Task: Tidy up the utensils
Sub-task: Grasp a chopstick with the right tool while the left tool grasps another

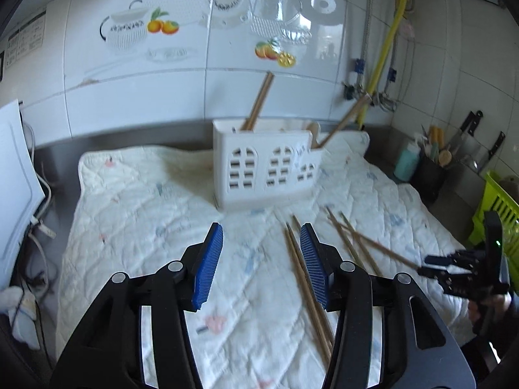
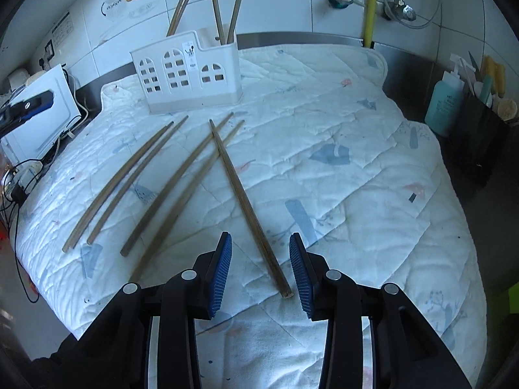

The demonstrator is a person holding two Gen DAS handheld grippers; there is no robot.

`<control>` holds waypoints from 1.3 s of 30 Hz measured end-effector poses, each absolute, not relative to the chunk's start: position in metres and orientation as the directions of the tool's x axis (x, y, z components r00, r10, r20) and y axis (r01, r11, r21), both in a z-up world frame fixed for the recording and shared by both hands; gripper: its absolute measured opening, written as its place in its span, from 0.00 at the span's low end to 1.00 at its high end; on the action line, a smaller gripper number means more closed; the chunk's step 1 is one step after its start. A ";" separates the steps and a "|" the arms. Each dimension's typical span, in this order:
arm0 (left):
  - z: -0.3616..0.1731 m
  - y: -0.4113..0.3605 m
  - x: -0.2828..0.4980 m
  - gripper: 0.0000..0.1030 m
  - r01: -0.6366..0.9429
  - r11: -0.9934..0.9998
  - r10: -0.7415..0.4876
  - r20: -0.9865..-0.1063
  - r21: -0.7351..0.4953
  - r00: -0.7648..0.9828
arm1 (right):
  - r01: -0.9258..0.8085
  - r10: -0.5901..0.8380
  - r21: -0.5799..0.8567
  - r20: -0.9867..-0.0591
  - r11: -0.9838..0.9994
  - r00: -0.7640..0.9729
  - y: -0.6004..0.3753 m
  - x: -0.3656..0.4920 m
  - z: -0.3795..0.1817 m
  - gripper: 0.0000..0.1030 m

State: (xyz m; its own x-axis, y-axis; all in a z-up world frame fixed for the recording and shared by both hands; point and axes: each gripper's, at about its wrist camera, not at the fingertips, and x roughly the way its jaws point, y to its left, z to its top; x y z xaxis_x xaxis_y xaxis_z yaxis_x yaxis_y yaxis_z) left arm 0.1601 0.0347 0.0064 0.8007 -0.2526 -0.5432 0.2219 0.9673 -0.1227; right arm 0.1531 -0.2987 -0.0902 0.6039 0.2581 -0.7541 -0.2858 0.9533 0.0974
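A white utensil holder with window cut-outs stands on the quilted cloth at the back, with several wooden chopsticks upright in it. It also shows in the left wrist view. Several loose chopsticks lie on the cloth in front of it. My right gripper is open, its jaws on either side of the near end of one chopstick. My left gripper is open and empty above the cloth, with a chopstick pair by its right finger.
A white appliance with cables sits at the left. A teal bottle and a dark utensil pot stand at the right, with knives on the wall. A green rack is at far right. A tiled wall is behind.
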 end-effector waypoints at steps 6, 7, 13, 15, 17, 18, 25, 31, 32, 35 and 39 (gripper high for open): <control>-0.028 0.021 0.131 0.49 0.277 0.954 -0.291 -0.605 -0.119 0.741 | -0.284 0.218 0.049 -0.770 0.957 0.600 -0.293 0.153 -0.100 0.18; -0.033 0.018 0.127 0.49 0.294 0.948 -0.303 -0.613 -0.119 0.730 | -0.283 0.216 0.049 -0.771 0.958 0.599 -0.293 0.153 -0.100 0.14; -0.065 -0.003 0.104 0.51 0.369 0.924 -0.336 -0.670 -0.098 0.662 | -0.279 0.224 0.063 -0.772 0.958 0.595 -0.295 0.150 -0.098 0.11; -0.074 -0.009 0.097 0.51 0.380 0.922 -0.320 -0.686 -0.067 0.654 | -0.279 0.226 0.066 -0.772 0.958 0.594 -0.294 0.148 -0.098 0.11; -0.082 -0.014 0.091 0.51 0.385 0.921 -0.312 -0.698 -0.057 0.645 | -0.279 0.228 0.068 -0.772 0.958 0.594 -0.294 0.148 -0.098 0.11; -0.084 -0.015 0.090 0.51 0.384 0.921 -0.315 -0.699 -0.062 0.642 | -0.278 0.229 0.070 -0.772 0.958 0.593 -0.294 0.147 -0.099 0.11; -0.100 -0.025 0.084 0.51 0.373 0.927 -0.246 -0.713 0.024 0.656 | -0.273 0.228 0.073 -0.771 0.959 0.595 -0.292 0.146 -0.098 0.11; -0.110 -0.017 0.087 0.49 0.335 0.942 -0.224 -0.728 0.007 0.648 | -0.270 0.231 0.080 -0.769 0.960 0.596 -0.292 0.146 -0.099 0.11; -0.110 -0.018 0.086 0.49 0.336 0.942 -0.220 -0.725 0.017 0.653 | -0.268 0.231 0.081 -0.769 0.960 0.597 -0.292 0.145 -0.099 0.11; -0.111 -0.021 0.087 0.50 0.312 0.948 -0.175 -0.716 0.062 0.675 | -0.268 0.230 0.080 -0.769 0.960 0.597 -0.292 0.145 -0.099 0.11; -0.109 -0.013 0.093 0.50 0.240 0.968 -0.115 -0.710 0.078 0.695 | -0.269 0.229 0.076 -0.768 0.960 0.598 -0.291 0.145 -0.099 0.11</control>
State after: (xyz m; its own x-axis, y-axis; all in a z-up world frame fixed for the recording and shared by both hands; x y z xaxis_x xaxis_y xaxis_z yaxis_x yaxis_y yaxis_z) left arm 0.0933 -0.0127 -0.1093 0.6952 -0.1150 -0.7096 0.2399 0.9677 0.0782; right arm 0.1446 -0.2912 -0.0990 0.5977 0.2290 -0.7683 -0.2694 0.9600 0.0765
